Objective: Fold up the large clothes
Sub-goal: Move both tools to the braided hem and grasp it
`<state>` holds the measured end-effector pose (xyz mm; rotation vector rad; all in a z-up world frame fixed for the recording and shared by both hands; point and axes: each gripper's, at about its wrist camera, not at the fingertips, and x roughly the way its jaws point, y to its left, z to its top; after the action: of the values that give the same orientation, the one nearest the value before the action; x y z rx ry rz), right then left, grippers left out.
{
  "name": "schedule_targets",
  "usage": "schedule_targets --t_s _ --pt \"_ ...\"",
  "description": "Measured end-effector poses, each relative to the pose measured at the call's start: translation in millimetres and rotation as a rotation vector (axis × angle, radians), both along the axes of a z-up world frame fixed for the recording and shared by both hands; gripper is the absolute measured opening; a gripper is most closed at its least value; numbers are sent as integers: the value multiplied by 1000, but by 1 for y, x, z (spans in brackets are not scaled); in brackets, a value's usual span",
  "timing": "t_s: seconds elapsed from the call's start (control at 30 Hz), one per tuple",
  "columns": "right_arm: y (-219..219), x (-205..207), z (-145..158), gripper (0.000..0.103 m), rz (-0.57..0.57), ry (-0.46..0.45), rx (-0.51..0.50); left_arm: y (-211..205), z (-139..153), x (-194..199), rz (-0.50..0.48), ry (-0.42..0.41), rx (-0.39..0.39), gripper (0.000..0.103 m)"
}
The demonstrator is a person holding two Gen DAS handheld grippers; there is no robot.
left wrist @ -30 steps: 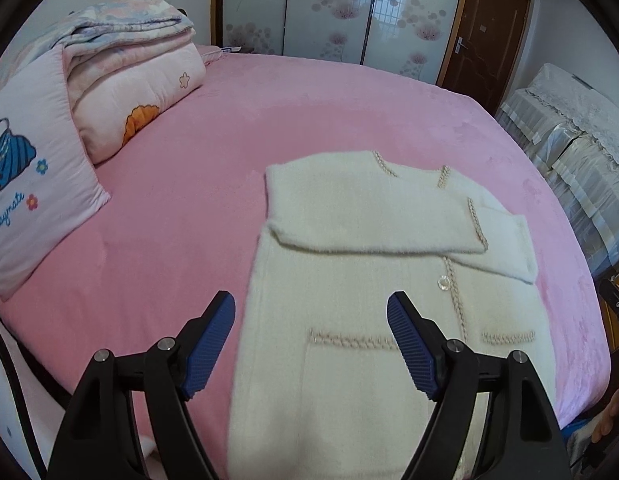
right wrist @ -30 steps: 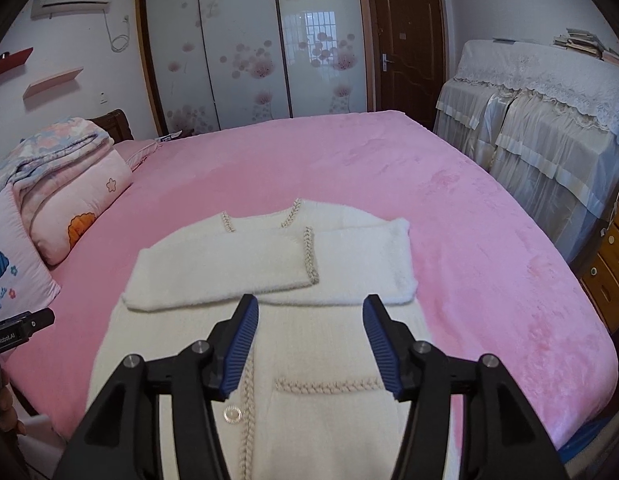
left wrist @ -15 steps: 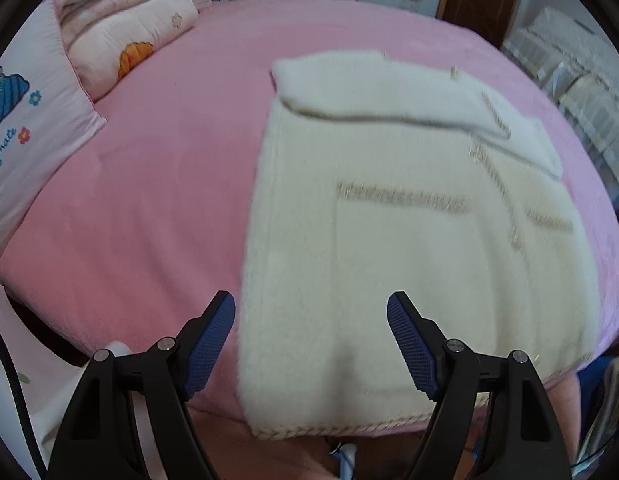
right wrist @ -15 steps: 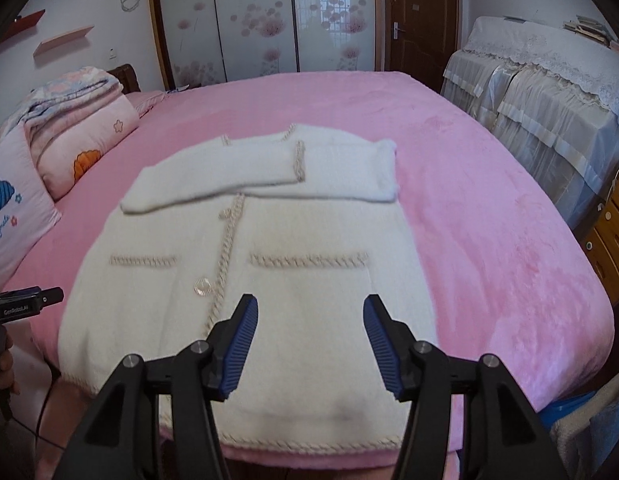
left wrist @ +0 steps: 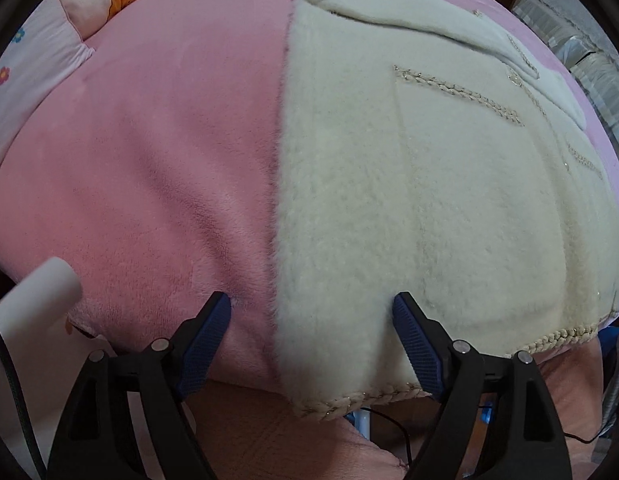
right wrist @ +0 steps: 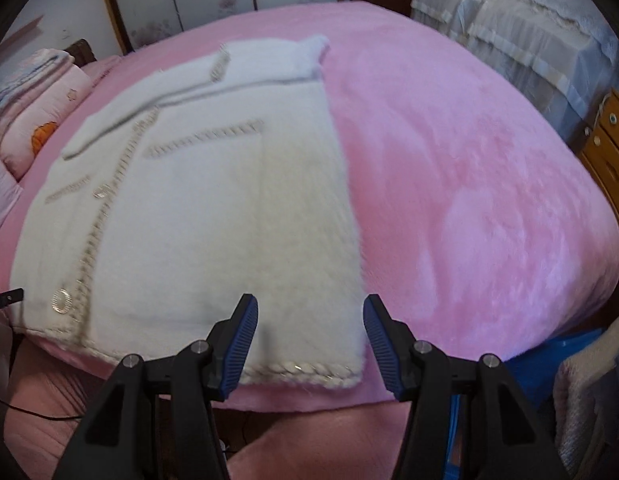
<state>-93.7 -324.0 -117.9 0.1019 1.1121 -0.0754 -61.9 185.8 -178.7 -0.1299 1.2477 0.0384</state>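
A cream fleece cardigan [left wrist: 409,184] is lying flat on a pink bed [left wrist: 141,168], sleeves already folded across its chest, its braided hem [right wrist: 309,372] running along the near edge of the bed and its long axis pointing away toward the far edge. The left gripper [left wrist: 311,320] is hovering over the hem's left corner, its jaws opening, straddling the cardigan's side edge without pressing on it. The right gripper [right wrist: 309,320] is hovering over the hem's right corner, jaws standing apart and gripping nothing, the fabric just below and between them. Each hand is sitting nearest its own corner, so the hem probably gets pinched at both ends next.
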Motion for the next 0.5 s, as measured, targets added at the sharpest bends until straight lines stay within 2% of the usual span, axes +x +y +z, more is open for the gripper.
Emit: schedule_targets --t_s 0.2,0.3,0.43,0.5 --pt "-20 -5 -21 55 -35 39 81 1 -10 -4 -31 25 -9 95" --pt "-15 -6 -26 56 -20 38 79 -1 -17 -7 -49 36 -10 101" --pt "-4 -9 -30 55 28 32 66 2 -21 -9 -53 40 -24 102" --pt "-2 -9 -33 50 53 40 89 6 -24 -12 -55 38 -34 102"
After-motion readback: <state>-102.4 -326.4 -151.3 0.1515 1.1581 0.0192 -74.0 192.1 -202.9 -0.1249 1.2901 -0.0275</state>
